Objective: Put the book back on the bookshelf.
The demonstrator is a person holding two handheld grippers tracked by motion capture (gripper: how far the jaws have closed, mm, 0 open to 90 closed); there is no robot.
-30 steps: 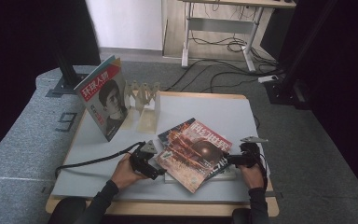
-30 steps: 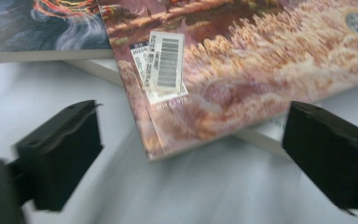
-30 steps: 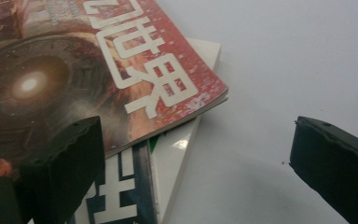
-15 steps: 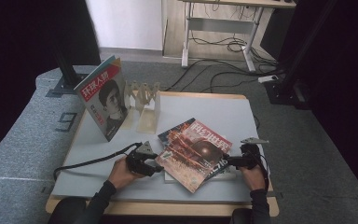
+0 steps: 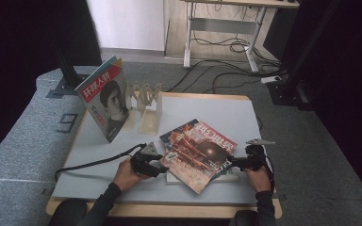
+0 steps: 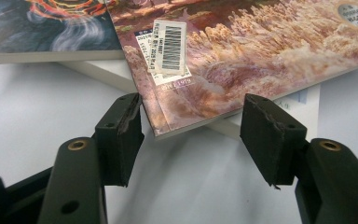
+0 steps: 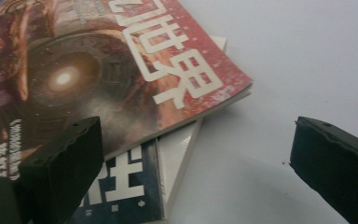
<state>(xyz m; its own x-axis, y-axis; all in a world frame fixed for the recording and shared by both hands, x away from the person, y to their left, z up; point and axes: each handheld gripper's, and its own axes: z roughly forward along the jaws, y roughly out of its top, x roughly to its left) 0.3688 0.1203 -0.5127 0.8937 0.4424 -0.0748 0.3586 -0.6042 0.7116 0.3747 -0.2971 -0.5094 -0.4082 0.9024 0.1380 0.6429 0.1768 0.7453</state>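
On the pale worktop (image 5: 207,108) in front of me a red-covered magazine (image 5: 199,153) lies askew on top of a small stack, with a blue-edged magazine (image 6: 46,28) and a white book (image 7: 179,154) showing beneath it. My left hand-held gripper (image 5: 156,165) sits at the magazine's near left corner; in the left gripper view its two black jaws stand spread, one on each side of that corner, close to the cover but not pinching it, just below the barcode sticker (image 6: 169,46). My right hand-held gripper (image 5: 232,162) waits at the stack's right edge, jaws wide apart too, one jaw low beside the red cover and the other out over bare worktop. Farther back, another magazine (image 5: 104,98) with a portrait on its cover leans upright against a pale wooden rack (image 5: 146,101).
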